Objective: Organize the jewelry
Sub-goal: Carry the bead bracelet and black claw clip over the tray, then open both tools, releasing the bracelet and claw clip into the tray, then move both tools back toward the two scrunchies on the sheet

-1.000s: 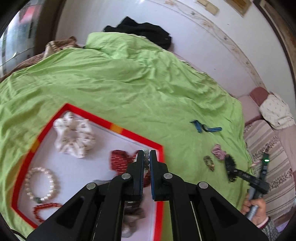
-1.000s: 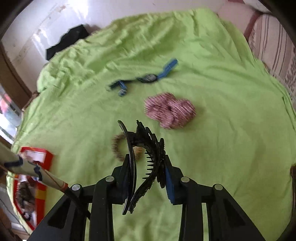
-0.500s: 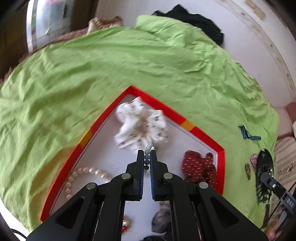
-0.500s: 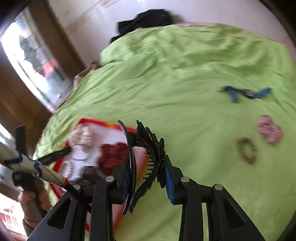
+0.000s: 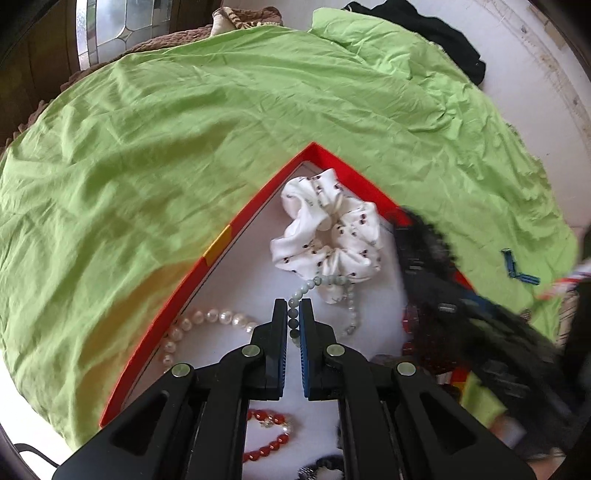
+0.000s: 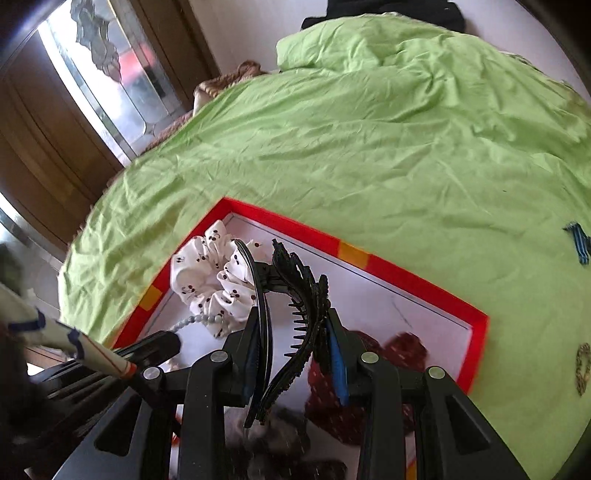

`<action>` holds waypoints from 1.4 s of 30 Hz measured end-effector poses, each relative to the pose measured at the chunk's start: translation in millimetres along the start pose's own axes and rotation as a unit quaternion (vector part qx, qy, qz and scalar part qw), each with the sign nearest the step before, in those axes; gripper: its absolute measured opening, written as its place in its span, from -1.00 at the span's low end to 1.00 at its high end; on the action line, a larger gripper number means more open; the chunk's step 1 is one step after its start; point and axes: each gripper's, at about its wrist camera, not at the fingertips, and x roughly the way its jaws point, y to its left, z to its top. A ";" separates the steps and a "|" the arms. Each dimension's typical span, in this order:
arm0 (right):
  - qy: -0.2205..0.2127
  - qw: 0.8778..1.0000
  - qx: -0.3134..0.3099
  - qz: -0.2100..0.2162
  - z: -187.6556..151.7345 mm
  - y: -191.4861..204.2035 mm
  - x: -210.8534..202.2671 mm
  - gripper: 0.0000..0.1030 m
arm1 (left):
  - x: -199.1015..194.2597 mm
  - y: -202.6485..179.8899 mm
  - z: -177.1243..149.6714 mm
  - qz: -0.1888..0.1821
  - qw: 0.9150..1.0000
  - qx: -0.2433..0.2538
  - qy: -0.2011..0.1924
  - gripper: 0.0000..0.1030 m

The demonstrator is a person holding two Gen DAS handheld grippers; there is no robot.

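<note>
A red-rimmed tray [image 5: 258,206] [image 6: 410,278] with a white floor lies on the green sheet. My left gripper [image 5: 294,312] is shut on a pale green bead bracelet [image 5: 334,282], whose loop trails over the white cherry-print scrunchie [image 5: 325,236] [image 6: 207,277] in the tray. My right gripper [image 6: 295,332] is shut on a black claw hair clip [image 6: 295,295] and hovers over the tray; it shows blurred in the left wrist view [image 5: 436,266]. A pearl bracelet [image 5: 207,321], a red bead bracelet [image 5: 269,439] and a dark red scrunchie [image 6: 369,373] lie in the tray.
A blue strap [image 5: 517,269] [image 6: 580,243] and a small brownish ring [image 6: 583,365] lie on the sheet right of the tray. Dark clothing [image 5: 424,29] sits at the far edge. A door with glass [image 6: 92,74] stands at left. Bare green sheet [image 6: 369,147] spreads beyond the tray.
My right gripper swung left with the hair clip, from the loose items to over the tray. My left gripper shifted over the tray toward the white scrunchie, and the bead bracelet now trails onto it.
</note>
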 end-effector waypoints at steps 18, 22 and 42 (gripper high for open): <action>-0.040 0.999 0.008 -0.016 -21.5 -29.4 -54.1 0.14 | -27.9 -7.7 0.8 -0.038 0.997 -0.021 -0.056 -0.43; -0.046 0.998 0.014 -0.035 -61.0 -53.8 -85.6 0.13 | -31.7 -27.8 -7.0 -0.029 0.997 0.014 -0.068 -0.41; -0.085 0.950 0.250 -0.167 -212.5 -315.3 -205.8 0.13 | -40.9 -201.7 -126.2 -0.101 0.963 0.233 -0.088 -0.12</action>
